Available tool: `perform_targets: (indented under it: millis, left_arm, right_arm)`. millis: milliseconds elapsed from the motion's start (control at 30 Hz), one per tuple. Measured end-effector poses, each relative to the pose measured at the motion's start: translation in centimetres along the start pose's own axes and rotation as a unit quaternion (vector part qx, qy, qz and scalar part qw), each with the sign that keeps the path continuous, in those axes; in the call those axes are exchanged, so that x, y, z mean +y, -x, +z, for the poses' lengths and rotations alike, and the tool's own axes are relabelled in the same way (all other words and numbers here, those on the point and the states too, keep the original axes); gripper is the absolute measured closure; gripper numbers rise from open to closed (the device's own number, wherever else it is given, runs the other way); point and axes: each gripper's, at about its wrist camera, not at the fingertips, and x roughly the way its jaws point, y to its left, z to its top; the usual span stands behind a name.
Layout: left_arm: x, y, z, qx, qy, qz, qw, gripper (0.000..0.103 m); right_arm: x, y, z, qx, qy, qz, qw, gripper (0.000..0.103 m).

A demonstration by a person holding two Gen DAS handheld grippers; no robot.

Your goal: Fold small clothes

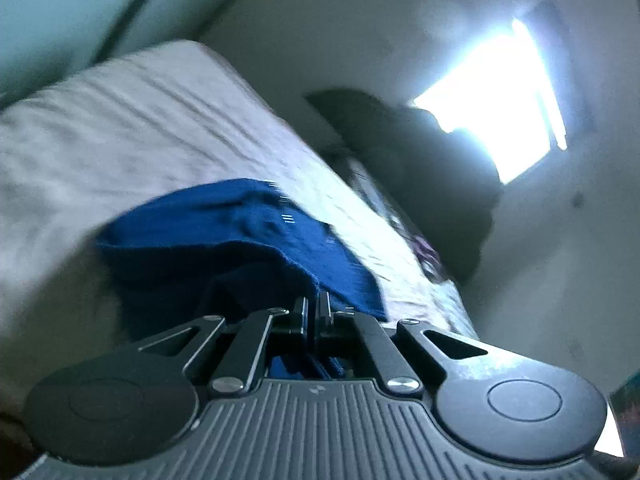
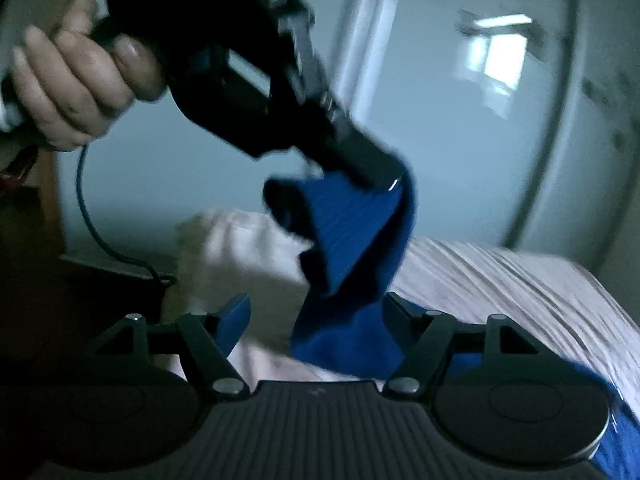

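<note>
A blue knit garment (image 1: 248, 232) lies partly on the pale pink bed sheet (image 1: 140, 120), with one edge lifted. My left gripper (image 1: 314, 308) is shut on that edge. In the right wrist view the left gripper (image 2: 384, 172) comes in from the upper left, held by a person's hand (image 2: 76, 76), and the blue garment (image 2: 352, 232) hangs from it in a twisted fold. My right gripper (image 2: 316, 312) stands open below. The hanging cloth drops between its fingers, nearer the right fingertip (image 2: 396, 308), and the pads do not press on it.
The bed sheet (image 2: 500, 280) runs off to the right. A dark heap (image 1: 420, 168) sits past the bed's far edge under a bright window (image 1: 492, 108). Pale cupboard doors (image 2: 440, 100) stand behind. A cable (image 2: 86, 216) hangs to a dark box (image 2: 100, 280) at the left.
</note>
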Motion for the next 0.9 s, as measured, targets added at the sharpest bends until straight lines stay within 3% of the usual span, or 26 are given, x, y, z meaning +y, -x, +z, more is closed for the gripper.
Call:
perform_targets:
  millis: [233,367,467,533,600,667,767,833,900]
  left_arm:
    - [-4.9,-11.4,2.3,0.060,-0.055,-0.041,0.9958,0.102]
    - [-7.0,-18.6,1.8,0.116,-0.069,-0.064,0.9888,0.102]
    - [-7.6,-24.4,0.8,0.171,-0.071,-0.076,0.9798,0.092]
    - [-7.3,-27.0,0.4,0.184,-0.065,-0.054,0.9794,0.091]
    - [-6.8,-28.3,0.5,0.170,-0.073,-0.029,0.9823,0.087]
    - [-6.6,-28.3,0.9,0.149,-0.089,-0.005,0.9849,0.064]
    - [-6.2,-26.6,1.4,0.108,-0.112,0.031,0.9873,0.038]
    - [-5.8,-25.7,1.6,0.088,-0.131,0.067,0.9853,0.035]
    - [-4.9,-25.1,1.6,0.079,-0.149,0.111,0.9793,0.035]
  right_arm:
    - [-7.0,4.6,-4.4,0.023,-0.145,-0.061,0.987,0.030]
    - [-10.2,7.7,-7.5,0.043,-0.213,-0.113,0.969,0.025]
    - [-11.4,9.8,-9.9,0.061,-0.257,-0.138,0.955,0.023]
    - [-12.1,10.8,-11.4,0.072,-0.285,-0.151,0.944,0.023]
    - [-12.7,11.6,-12.9,0.082,-0.315,-0.161,0.932,0.023]
    - [-13.0,12.1,-14.1,0.084,-0.343,-0.161,0.922,0.023]
    - [-13.1,12.4,-15.0,0.068,-0.382,-0.149,0.910,0.023]
    - [-13.4,13.4,-16.0,0.051,-0.405,-0.142,0.902,0.023]
    - [-14.1,14.7,-17.2,0.020,-0.449,-0.122,0.885,0.022]
